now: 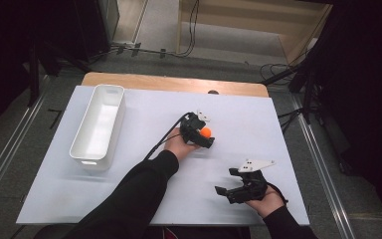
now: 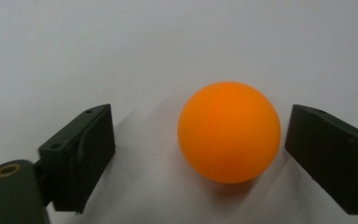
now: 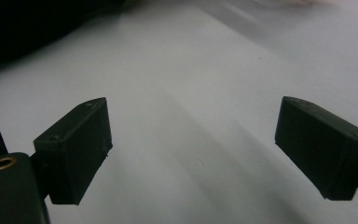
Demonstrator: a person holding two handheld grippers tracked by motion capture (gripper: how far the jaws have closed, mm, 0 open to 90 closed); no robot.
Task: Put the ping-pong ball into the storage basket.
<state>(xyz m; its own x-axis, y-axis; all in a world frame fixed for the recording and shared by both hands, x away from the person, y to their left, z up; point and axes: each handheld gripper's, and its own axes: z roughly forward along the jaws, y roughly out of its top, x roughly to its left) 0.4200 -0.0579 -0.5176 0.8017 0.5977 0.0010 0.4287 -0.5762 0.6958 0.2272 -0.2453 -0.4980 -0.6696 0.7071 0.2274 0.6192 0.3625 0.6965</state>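
An orange ball [image 1: 206, 132] rests on the white table top [image 1: 258, 124] near the middle. My left gripper [image 1: 204, 135] reaches over it, held by a hand in a black sleeve. In the left gripper view the ball [image 2: 228, 133] lies between the two black jaws of the left gripper [image 2: 205, 158]. It sits close to the right-hand jaw, with a clear gap to the left-hand one, so the gripper is open. My right gripper [image 1: 225, 181] rests near the front right of the table. In its own view the right gripper [image 3: 196, 149] stands open over bare table with nothing between its jaws.
A long white bin [image 1: 92, 160] stands at the left of the table, and no contents are visible in it. Cables trail from both grippers. Beyond the far wooden edge [image 1: 179, 82] the floor holds cables and dark stands.
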